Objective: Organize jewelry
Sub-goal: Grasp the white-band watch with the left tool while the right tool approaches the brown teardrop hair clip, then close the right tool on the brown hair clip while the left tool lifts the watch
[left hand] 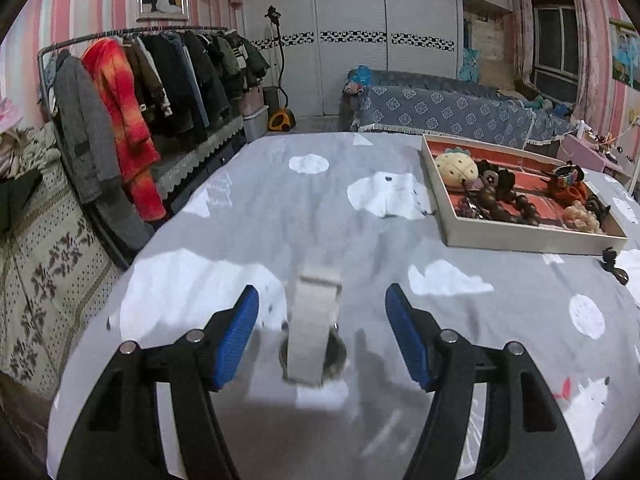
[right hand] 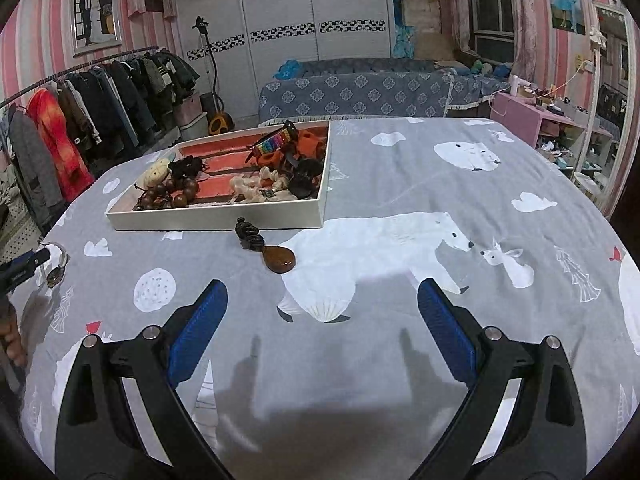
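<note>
**Closing on the watch, with the pendant waiting**

Left wrist view: the left gripper (left hand: 322, 340) hovers with fingers wide, holding nothing, straddling a watch (left hand: 313, 334) with a pale strap that lies on the bed (left hand: 280, 208). Best to sink lower and close across the strap's width. The tray (left hand: 532, 236) of jewelry sits ahead to the right.

Right wrist view: the right gripper (right hand: 322, 334) is wide and empty. A brown pendant (right hand: 280, 261) lies just before the tray (right hand: 216, 218); approach it from above.
</note>
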A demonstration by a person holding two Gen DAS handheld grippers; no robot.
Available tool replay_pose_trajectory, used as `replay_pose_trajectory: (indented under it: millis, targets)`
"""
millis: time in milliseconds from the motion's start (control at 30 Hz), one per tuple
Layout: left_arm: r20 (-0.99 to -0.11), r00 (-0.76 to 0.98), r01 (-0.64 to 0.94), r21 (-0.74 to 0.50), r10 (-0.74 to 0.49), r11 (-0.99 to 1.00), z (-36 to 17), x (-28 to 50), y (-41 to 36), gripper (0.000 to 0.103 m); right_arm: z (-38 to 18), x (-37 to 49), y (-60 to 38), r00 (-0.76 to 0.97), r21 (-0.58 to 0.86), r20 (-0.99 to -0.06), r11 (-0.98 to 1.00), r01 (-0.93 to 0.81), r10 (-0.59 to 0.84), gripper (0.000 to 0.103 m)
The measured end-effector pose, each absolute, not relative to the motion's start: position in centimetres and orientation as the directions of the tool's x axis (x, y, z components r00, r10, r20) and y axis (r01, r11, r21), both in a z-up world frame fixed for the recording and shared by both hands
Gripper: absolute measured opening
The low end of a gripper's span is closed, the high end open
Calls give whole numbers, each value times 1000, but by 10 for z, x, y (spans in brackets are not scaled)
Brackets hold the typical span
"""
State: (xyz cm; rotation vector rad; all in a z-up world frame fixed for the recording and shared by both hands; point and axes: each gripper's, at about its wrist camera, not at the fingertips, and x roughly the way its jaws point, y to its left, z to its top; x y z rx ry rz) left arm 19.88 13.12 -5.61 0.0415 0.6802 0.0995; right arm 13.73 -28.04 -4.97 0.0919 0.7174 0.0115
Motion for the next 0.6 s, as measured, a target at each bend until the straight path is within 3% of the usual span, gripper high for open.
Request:
replay_pose_trajectory:
  millis: [167,333,600]
  targets:
    - [-638,765,-56,69,87,996,-62,219,132,63,-52,160,-270,740,88,-670,996,8,53,94]
    - [-653,756,-31,28,42,999,-65,233,129,28,-55,192,-253,721,97,-689,995,-6,71,94]
    - [-621,783,27,-32,-41,999,-47,261,112,26,-73,224,-226,687,67,-723,997,-24,65,94]
